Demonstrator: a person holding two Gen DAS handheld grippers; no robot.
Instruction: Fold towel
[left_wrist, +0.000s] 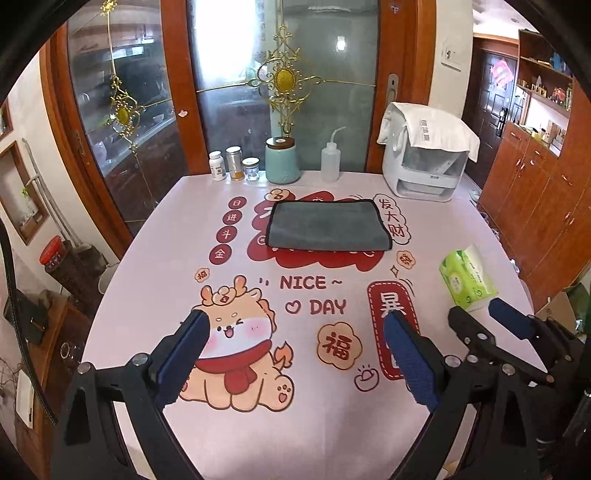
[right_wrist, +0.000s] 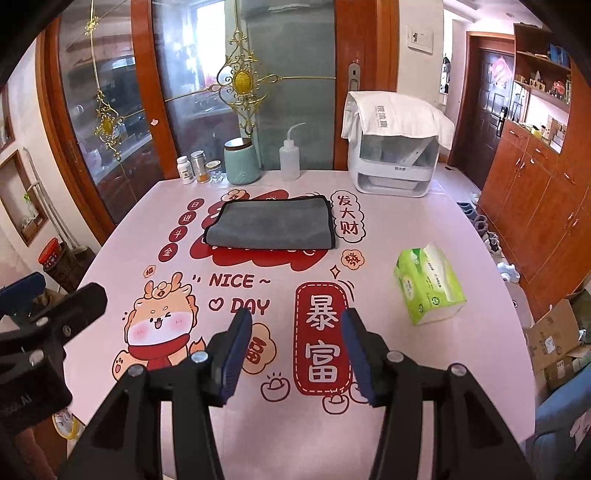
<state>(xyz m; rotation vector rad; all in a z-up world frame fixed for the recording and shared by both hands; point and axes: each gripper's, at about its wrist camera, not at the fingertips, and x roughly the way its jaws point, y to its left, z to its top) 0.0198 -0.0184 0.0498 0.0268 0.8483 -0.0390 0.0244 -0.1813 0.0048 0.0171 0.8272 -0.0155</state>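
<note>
On glossy tablecloth (left_wrist: 155, 258), plush grey rectangular towel (left_wrist: 327, 225) lies folded.

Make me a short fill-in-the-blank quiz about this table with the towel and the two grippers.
1. The gray towel lies on the table, already folded in ____.
2. Both the left gripper and the right gripper have their jaws ____.
3. The pack of tissues has a wrapper colored ____.
4. A white cloth is draped over the white ____ at the back of the table.

Missing words: half; open; green; appliance
</note>
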